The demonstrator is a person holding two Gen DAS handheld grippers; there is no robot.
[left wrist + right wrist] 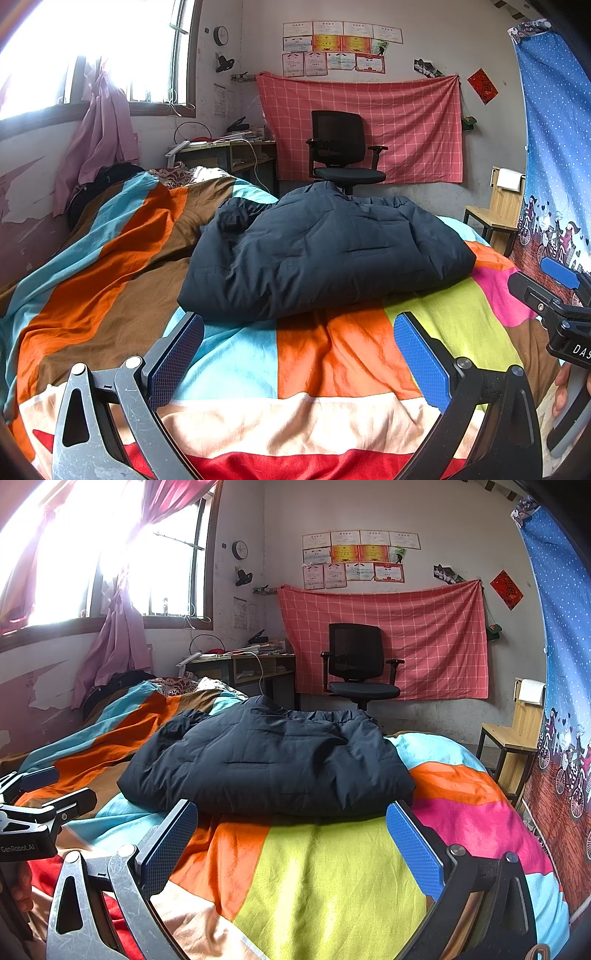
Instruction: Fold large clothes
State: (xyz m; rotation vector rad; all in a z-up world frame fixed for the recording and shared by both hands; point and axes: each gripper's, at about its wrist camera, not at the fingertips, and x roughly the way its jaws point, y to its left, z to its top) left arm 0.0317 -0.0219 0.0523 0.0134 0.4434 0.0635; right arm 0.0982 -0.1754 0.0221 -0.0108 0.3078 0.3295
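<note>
The left gripper (pixel 37 797) body reads "GenRobot.AI", and the right gripper (pixel 554 284) shows "DA". Seen from their own cameras, both grippers have their blue pads wide apart and hold nothing, above the striped blanket (pixel 236 362). The folded dark jacket (pixel 325 254) lies on the bed just ahead

We looked from low down, near the striped colourful bedspread (pixel 229 354), both cameras facing the black office chair (pixel 356 664). Both views shared the dark blue puffy jacket (pixel 269 764).
</note>
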